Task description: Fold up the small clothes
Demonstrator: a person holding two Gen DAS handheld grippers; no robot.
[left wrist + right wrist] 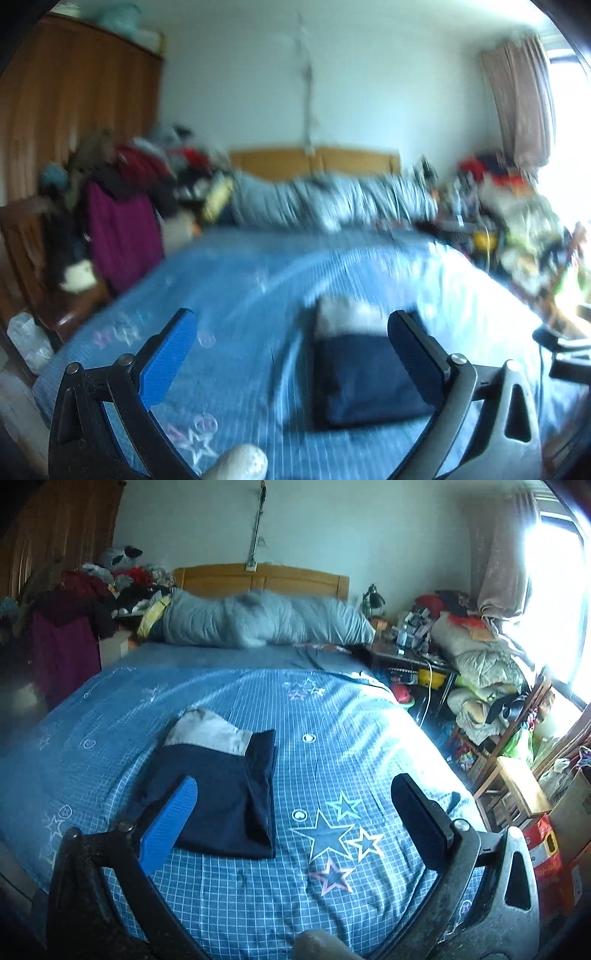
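Two spread claws [291, 345] [293, 812] above folded garment [221, 794]

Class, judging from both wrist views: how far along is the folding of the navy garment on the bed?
Done: the navy garment lies folded into a flat rectangle on the blue bedspread.
In hand: nothing; the left tool and right tool are open and empty.
Left: no other unfolded small garment shows on the bedspread.

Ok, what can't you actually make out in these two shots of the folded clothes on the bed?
- Left wrist view: motion blur smears the folded navy garment; its edges and layers are unreadable.
- Left wrist view: the right finger hides that garment's right edge.
- Right wrist view: the right gripper's blue finger covers the garment's near left corner.
- Both views: the window is blown out; nothing outside shows.
- What kind of garment it is: unclear.
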